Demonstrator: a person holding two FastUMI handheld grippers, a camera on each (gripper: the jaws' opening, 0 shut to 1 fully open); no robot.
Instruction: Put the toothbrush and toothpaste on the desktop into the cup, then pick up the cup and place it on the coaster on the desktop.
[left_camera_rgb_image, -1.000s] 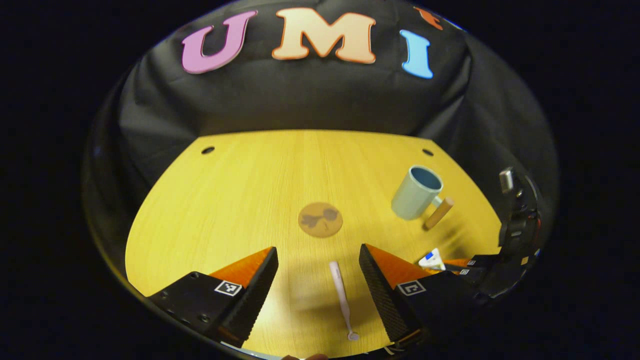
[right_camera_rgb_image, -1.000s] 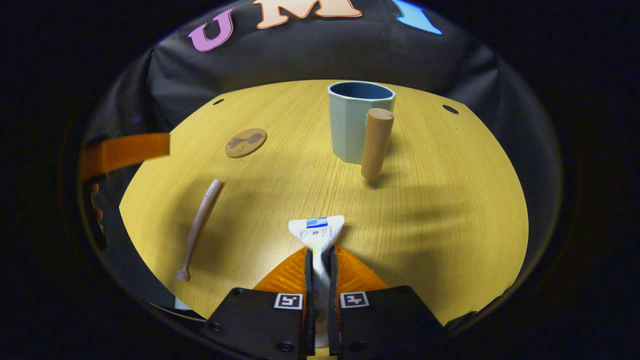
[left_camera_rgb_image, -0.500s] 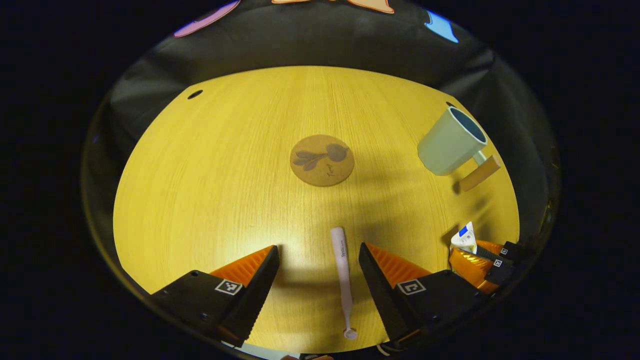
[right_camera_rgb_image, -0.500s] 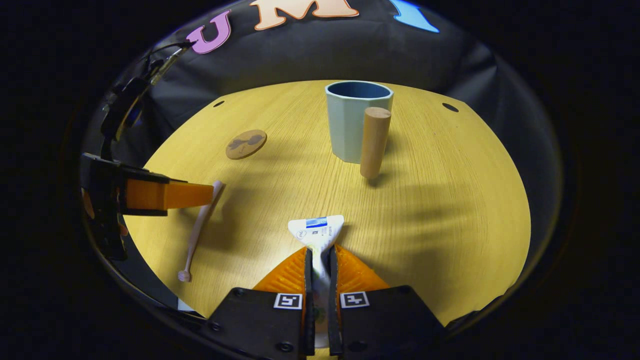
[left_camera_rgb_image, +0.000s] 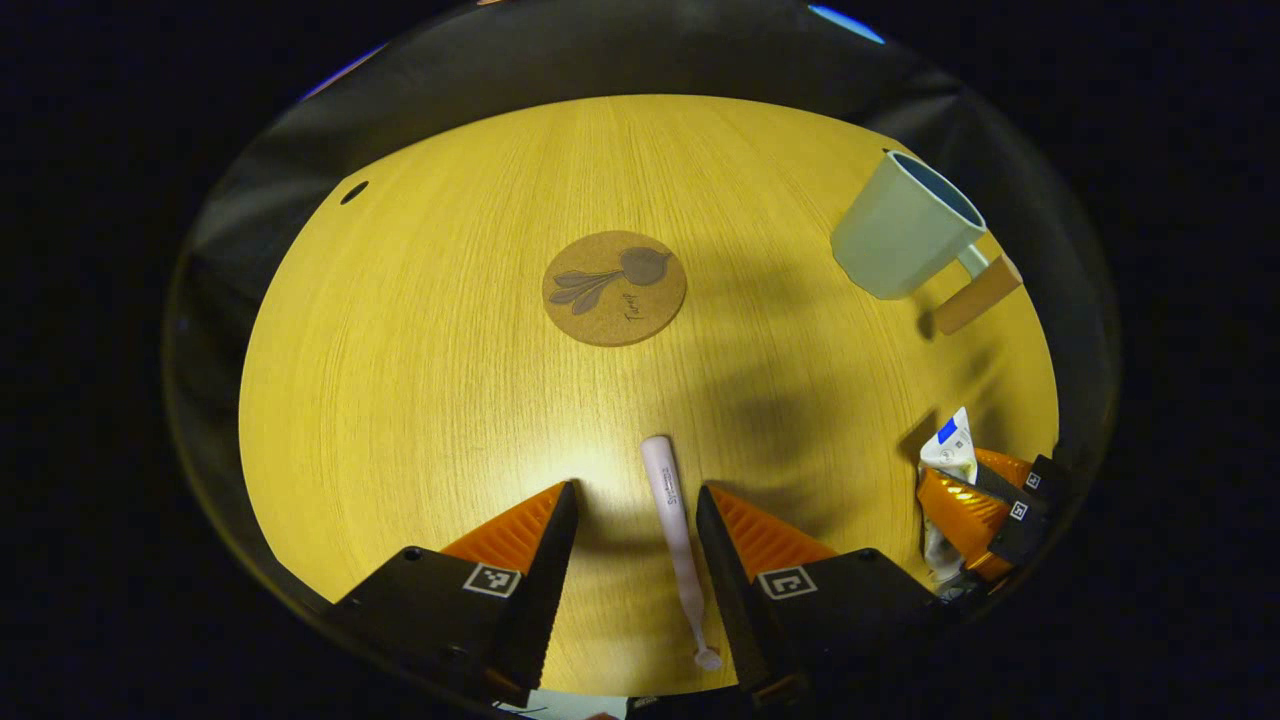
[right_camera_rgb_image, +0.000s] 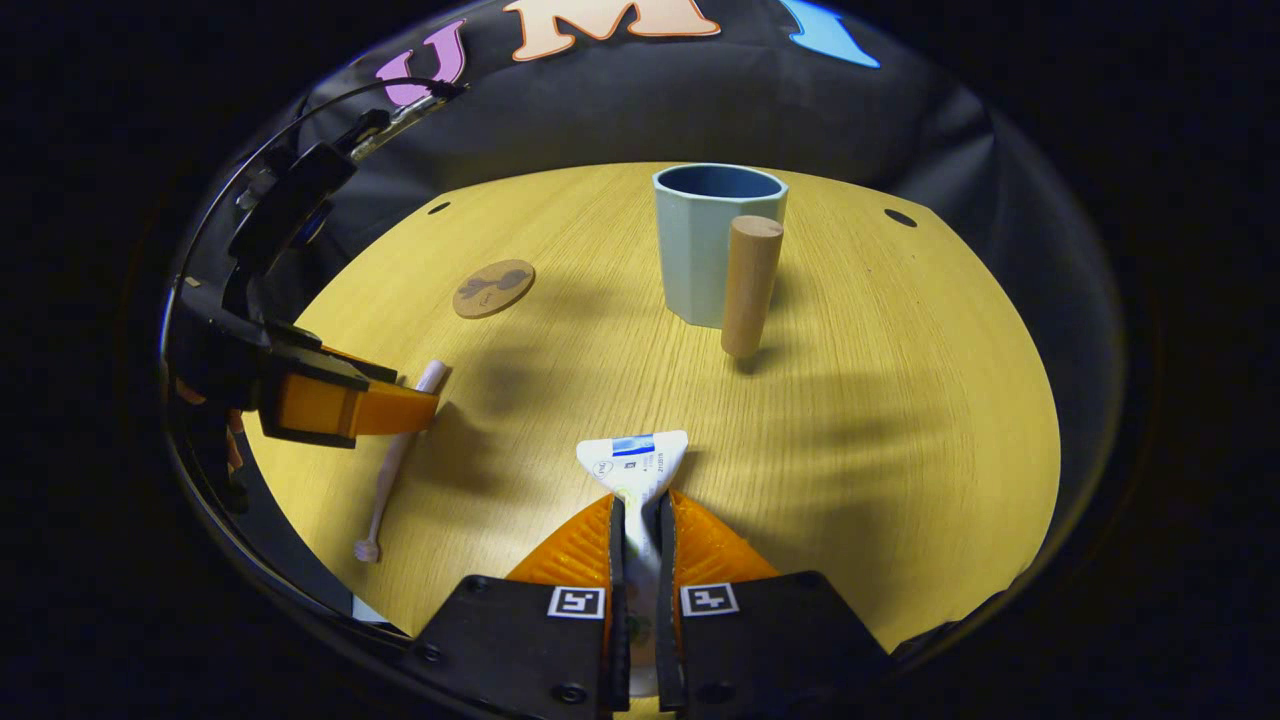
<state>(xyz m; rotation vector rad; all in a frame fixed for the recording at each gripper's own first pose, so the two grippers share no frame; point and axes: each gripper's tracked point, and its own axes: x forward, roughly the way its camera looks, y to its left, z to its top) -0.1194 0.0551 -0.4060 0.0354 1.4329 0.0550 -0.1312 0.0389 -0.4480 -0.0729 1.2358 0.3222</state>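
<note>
1. Count on the wooden desktop (left_camera_rgb_image: 420, 380): one toothbrush (left_camera_rgb_image: 672, 510), one toothpaste tube (right_camera_rgb_image: 637, 462), one cup (right_camera_rgb_image: 708, 240), one coaster (left_camera_rgb_image: 614, 288). Two grippers in my hands.
2. My left gripper (left_camera_rgb_image: 634, 505) is low over the near edge of the desktop, fingers apart with a moderate gap. The toothbrush lies flat on the surface between them, close to the right-hand finger; I cannot tell whether that finger touches it. Handle end points toward the coaster, brush head toward the near edge.
3. My right gripper (right_camera_rgb_image: 638, 520) is closed on the toothpaste tube; both fingers press its sides, and the flat crimped end sticks out ahead of the tips. In the left gripper view the tube (left_camera_rgb_image: 948, 450) and that gripper (left_camera_rgb_image: 985, 500) sit at the right edge of the desktop.
4. The cup stands upright toward the far right of the desktop, opening up, blue inside; its one wooden cylinder handle (right_camera_rgb_image: 750, 285) faces the right gripper. I see nothing inside it.
5. The coaster lies flat near the middle of the desktop, nothing on it, well apart from the cup (left_camera_rgb_image: 900, 240).
6. In the right gripper view the left gripper (right_camera_rgb_image: 340, 405) is at the left edge, over the toothbrush (right_camera_rgb_image: 400, 450).
</note>
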